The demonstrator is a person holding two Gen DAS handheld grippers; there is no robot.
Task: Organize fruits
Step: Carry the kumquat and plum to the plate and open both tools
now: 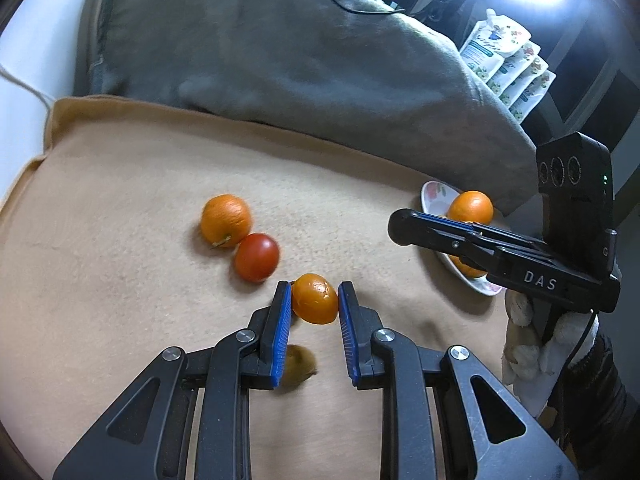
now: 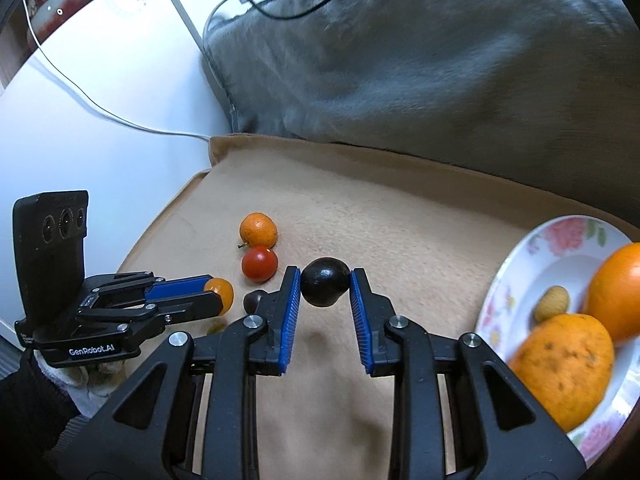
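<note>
Fruits: scattered on the tan cushion [image 2: 400,216], some already in the flowered plate [image 2: 516,276], two in my claws.
Grey blanket [image 2: 400,60]: heaped along the far edge of the cushion, with a dark cable lying over it.
Tan cushion: carries all the loose fruit; its far left corner meets a white surface where a white cable runs.
Flowered plate: sits at the right edge of the cushion, just below the blanket's fold.
Plate contents: two big oranges, one [image 2: 564,364] nearer me and speckled, one [image 2: 616,292] behind it, with a small tan fruit [image 2: 554,303] tucked beside them.
My left claw [image 1: 315,300]: clenched on a small orange [image 1: 315,298], blue pads pressing both its sides, held above the cushion near its middle; a blurred dark fruit shows on the fabric under it.
My right claw [image 2: 325,288]: clenched on a dark round fruit [image 2: 324,287], pads tight on both flanks, lifted clear of the cushion between the loose pair and the plate.
Loose orange [image 1: 226,220]: on the cushion left of centre, a short stem sticking out, touching the tomato.
Red tomato [image 1: 256,257]: just nearside of that orange, in contact with it.
Small dark fruit [image 2: 254,300]: on the cushion, partly hidden behind my right claw's left finger.
My hands: in pale fuzzy gloves with dark sleeves, gripping each claw's handle.
</note>
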